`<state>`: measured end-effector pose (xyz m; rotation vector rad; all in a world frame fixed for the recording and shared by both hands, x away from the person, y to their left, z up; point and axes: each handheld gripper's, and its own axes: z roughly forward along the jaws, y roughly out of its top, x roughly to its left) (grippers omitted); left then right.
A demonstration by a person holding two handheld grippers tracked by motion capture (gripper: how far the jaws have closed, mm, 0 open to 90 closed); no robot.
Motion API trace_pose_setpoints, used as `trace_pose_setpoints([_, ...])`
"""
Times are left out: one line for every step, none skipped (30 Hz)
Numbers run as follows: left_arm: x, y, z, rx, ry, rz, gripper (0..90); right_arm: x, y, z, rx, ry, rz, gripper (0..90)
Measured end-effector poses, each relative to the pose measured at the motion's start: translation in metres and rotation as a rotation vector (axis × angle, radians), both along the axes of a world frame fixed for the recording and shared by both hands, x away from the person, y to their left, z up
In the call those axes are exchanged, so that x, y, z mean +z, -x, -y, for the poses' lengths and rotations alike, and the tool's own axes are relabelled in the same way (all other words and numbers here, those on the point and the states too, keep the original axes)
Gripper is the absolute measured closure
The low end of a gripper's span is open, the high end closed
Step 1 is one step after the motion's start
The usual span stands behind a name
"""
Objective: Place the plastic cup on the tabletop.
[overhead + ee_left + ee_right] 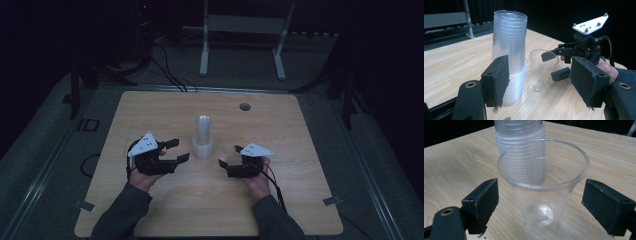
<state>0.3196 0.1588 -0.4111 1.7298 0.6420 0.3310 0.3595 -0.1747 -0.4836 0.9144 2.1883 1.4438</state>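
Note:
A tall stack of clear plastic cups stands near the middle of the wooden table. One single clear cup stands upright on the table just to the right of the stack. My right gripper is open, with a pad on each side of this cup and a gap at both. Seen from above, the right gripper sits to the right of the stack. My left gripper is open to the left of the stack, holding nothing. In the left gripper view its jaws frame the stack and the single cup farther off.
A small round hole lies in the table's far right part. A white metal stand and dark cables are on the floor behind the table. Bare tabletop stretches left, right and in front of the cups.

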Motion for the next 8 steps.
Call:
trace_pose_setpoints([0.0,0.0,0.0,0.0,0.0,0.0,32.1,0.0,0.0004,0.0007,0.0,0.001,0.0,13.6])
trace_pose_setpoints([0.0,0.0,0.0,0.0,0.0,0.0,32.1,0.0,0.0007,0.0012,0.001,0.001,0.0,13.6])
trace_pose_setpoints([0.0,0.0,0.0,0.0,0.0,0.0,32.1,0.0001,0.001,0.0017,0.002,0.003,0.0,13.6])
trace_pose_setpoints([0.0,0.0,0.0,0.0,0.0,0.0,32.1,0.0001,0.0014,0.0021,0.002,0.005,-0.001,13.6])
trace_pose_setpoints([0.0,0.0,-0.0001,0.0,0.0,0.0,32.1,0.0,0.0017,0.0024,0.003,0.005,-0.003,13.6])
trace_pose_setpoints([0.0,0.0,-0.0001,0.0,0.0,0.0,32.1,-0.0002,0.002,0.0026,0.004,0.007,-0.004,13.5])
trace_pose_setpoints([0.0001,0.0,-0.0001,0.001,-0.001,0.001,32.1,-0.0004,0.0024,0.0029,0.005,0.009,-0.006,13.5])
trace_pose_setpoints([0.0001,-0.0002,-0.0005,0.001,0.0,0.002,32.1,-0.0005,0.0025,0.0031,0.006,0.009,-0.007,13.5])
